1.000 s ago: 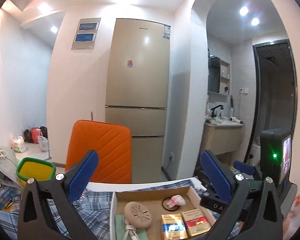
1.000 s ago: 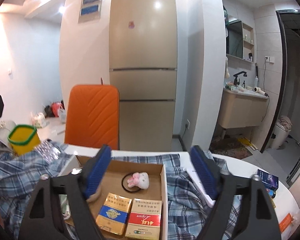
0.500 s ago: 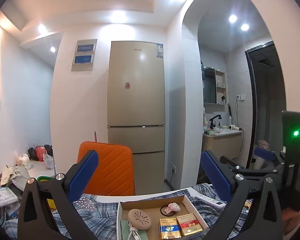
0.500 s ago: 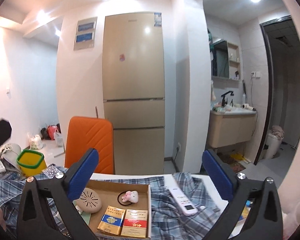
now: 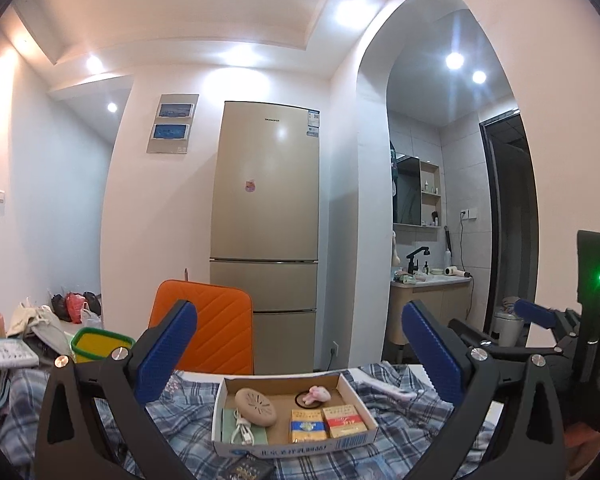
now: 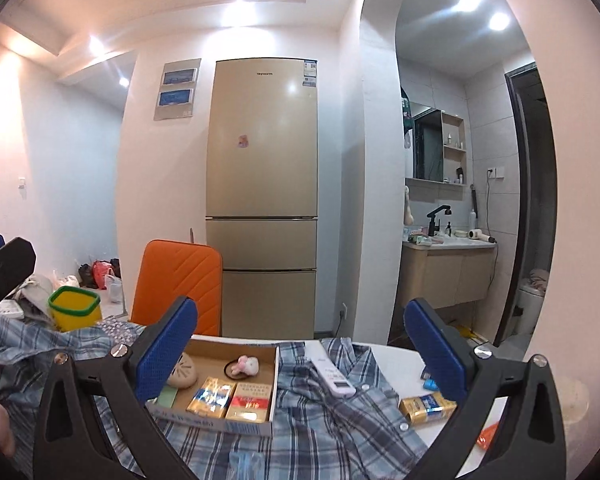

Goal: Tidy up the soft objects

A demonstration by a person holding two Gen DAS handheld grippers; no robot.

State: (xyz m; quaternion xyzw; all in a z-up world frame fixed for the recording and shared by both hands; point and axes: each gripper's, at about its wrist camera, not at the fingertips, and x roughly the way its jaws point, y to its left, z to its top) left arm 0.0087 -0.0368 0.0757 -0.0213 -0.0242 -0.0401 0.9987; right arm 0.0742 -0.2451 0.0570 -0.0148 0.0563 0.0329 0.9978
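Both sets of jaws are spread wide with nothing between them; the right gripper point(image 6: 300, 344) has just finished opening, and the left gripper point(image 5: 300, 346) is just as empty. The soft thing to sort looks like the plaid shirt point(image 6: 332, 420), crumpled on the table under the cardboard tray point(image 6: 274, 380) and the white remote point(image 6: 332, 374). I'd clear those off first, then pinch a bunched fold near the collar, not flat cloth. Further back, the orange chair point(image 6: 180, 280) and fridge point(image 6: 262, 200) are well clear.
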